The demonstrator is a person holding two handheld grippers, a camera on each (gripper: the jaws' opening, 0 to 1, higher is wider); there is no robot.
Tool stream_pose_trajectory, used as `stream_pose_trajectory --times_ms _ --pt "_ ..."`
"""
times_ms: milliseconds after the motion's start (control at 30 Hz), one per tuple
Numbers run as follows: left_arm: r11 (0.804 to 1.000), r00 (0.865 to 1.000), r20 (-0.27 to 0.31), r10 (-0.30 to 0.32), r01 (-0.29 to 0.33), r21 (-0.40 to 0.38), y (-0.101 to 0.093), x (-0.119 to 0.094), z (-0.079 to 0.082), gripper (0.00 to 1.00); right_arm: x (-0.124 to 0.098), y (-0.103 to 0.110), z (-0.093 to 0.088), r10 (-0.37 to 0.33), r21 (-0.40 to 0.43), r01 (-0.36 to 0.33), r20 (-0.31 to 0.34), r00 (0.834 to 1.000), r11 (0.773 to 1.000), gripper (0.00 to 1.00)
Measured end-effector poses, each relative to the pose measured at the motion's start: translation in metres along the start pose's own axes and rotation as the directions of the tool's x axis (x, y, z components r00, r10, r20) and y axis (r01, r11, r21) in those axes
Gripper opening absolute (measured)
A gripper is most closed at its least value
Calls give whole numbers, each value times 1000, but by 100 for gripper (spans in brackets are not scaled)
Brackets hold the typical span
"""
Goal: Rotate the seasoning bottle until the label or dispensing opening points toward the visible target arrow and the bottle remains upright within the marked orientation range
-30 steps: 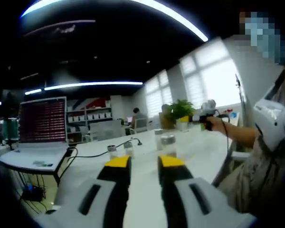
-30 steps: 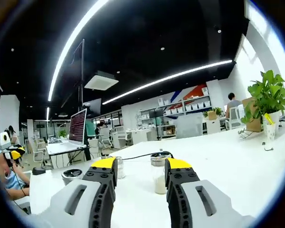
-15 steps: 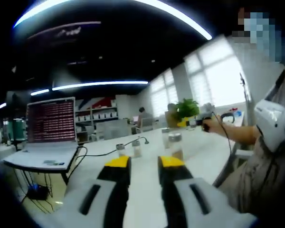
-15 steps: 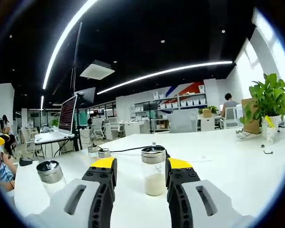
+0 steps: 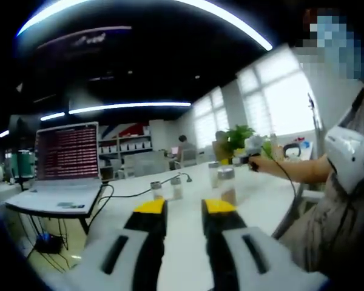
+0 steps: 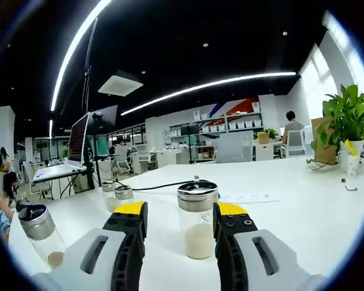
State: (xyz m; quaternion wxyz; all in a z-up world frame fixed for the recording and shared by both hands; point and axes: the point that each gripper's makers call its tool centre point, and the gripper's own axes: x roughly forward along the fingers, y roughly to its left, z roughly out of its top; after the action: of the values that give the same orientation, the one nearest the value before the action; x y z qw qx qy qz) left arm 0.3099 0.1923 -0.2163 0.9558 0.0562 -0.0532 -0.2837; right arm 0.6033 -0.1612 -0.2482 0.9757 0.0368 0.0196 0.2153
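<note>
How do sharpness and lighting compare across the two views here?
Left gripper view: soft and blurred, windows blown out. Right gripper view: sharp on the seasoning bottle between the right claw jaws, ceiling light strips bowed by fisheye distortion.

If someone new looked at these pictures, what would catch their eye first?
In the right gripper view, a seasoning bottle with white powder stands upright on the white table, between the open jaws of the right gripper. In the left gripper view, a laptop glows red at the left.
</note>
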Motion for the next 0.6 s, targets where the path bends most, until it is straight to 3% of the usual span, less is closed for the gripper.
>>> stream_pose_trajectory --times_ms 333,500,600 --pt "1000 999 32 -16 16 6 -4 0 10 24 22 -22 -5 -70 -37 69 -17 997 997 46" --pt "1000 997 74 -6 7 -15 0 0 19 24 29 -27 -15 -89 -71 85 -48 995 994 48" --pt "1000 998 66 -10 11 -8 -2 1 17 24 34 -26 -17 -79 -82 76 -46 996 994 53"
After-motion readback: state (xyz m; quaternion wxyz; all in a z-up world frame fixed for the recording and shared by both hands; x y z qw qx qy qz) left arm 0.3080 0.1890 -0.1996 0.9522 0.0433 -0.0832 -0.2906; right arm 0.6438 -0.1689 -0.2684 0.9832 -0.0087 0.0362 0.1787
